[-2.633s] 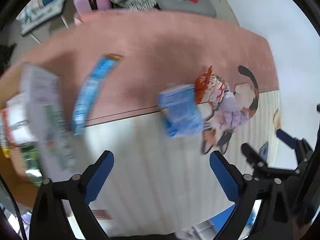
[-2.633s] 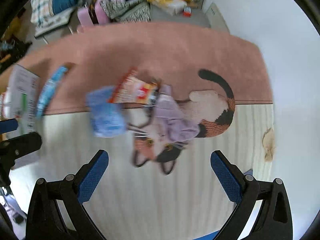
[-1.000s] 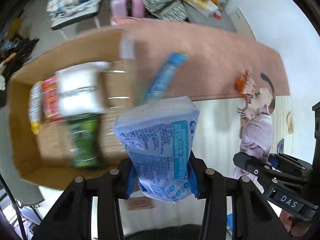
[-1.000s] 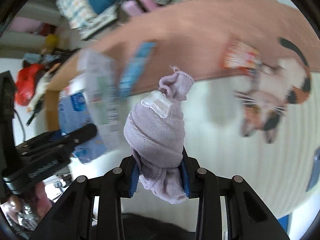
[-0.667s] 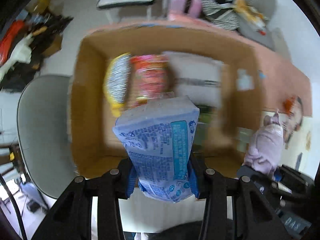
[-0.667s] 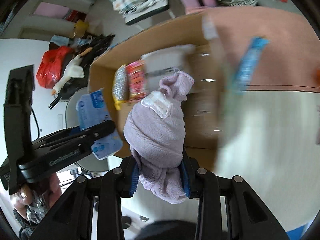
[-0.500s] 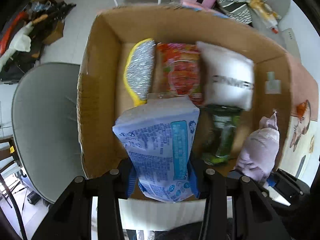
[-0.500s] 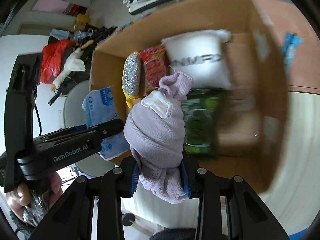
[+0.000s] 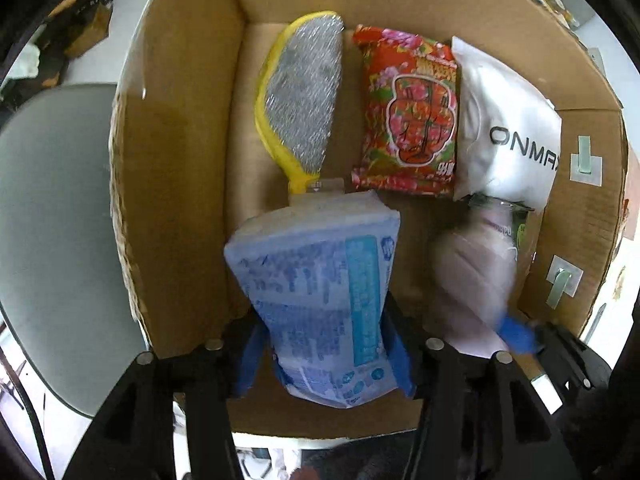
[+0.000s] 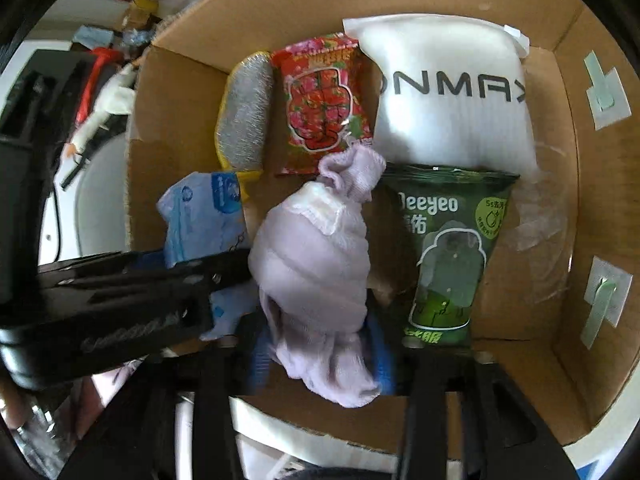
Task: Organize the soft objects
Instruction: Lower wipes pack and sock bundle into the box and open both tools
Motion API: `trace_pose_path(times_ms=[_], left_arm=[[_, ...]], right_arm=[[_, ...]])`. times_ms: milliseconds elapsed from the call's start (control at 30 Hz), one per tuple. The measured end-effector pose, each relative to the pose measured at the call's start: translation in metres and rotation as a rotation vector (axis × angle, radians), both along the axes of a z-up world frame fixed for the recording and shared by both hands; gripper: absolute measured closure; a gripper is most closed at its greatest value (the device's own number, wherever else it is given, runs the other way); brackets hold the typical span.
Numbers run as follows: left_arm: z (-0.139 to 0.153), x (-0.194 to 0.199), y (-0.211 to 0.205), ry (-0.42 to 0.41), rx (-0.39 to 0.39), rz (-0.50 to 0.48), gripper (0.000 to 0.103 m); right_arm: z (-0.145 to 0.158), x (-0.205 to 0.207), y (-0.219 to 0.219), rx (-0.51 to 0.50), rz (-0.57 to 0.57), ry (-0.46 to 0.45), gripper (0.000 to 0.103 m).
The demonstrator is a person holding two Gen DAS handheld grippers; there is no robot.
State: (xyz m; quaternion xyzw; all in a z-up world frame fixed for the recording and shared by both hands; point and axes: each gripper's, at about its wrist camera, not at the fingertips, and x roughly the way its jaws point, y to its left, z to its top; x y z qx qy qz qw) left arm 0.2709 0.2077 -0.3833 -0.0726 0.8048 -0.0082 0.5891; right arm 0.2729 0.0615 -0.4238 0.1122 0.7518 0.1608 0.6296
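Both grippers now hang inside the cardboard box (image 9: 180, 160), jaws just opening around blue pack (image 9: 320, 300) and lilac sock (image 10: 316, 264).

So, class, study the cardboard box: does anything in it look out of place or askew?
Nothing stands out. The sponge, red packet and white pouch lie side by side along the box's far wall, with the green packet flat before them.

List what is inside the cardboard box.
In the cardboard box: yellow-edged scrubber, red snack packet, white ONMAX bag, green Deeyeo packet. Blue tissue pack and lilac sock bundle hang over it, hiding the floor beneath.
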Motion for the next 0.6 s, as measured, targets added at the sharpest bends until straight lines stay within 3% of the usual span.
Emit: trace_pose_path(times_ms=[33,133,400,600], left_arm=[[0.000,-0.002,0.002,0.001,0.002,0.000,0.045],[0.008,-0.006,0.005,-0.023,0.010,0.002,0.036],[0.046,-0.023,0.000,-0.117,0.041,0.002,0.036],[0.092,-0.051,-0.013,-0.262,0.093,0.017,0.036]], right_arm=[[0.001,-0.001,0.000,-0.011,-0.001,-0.006,0.007],[0.009,-0.002,0.003,-0.036,0.012,-0.018,0.007],[0.051,-0.010,-0.005,-0.123,0.043,-0.101,0.007],[0.091,-0.029,-0.041,-0.237,0.045,-0.205,0.007]])
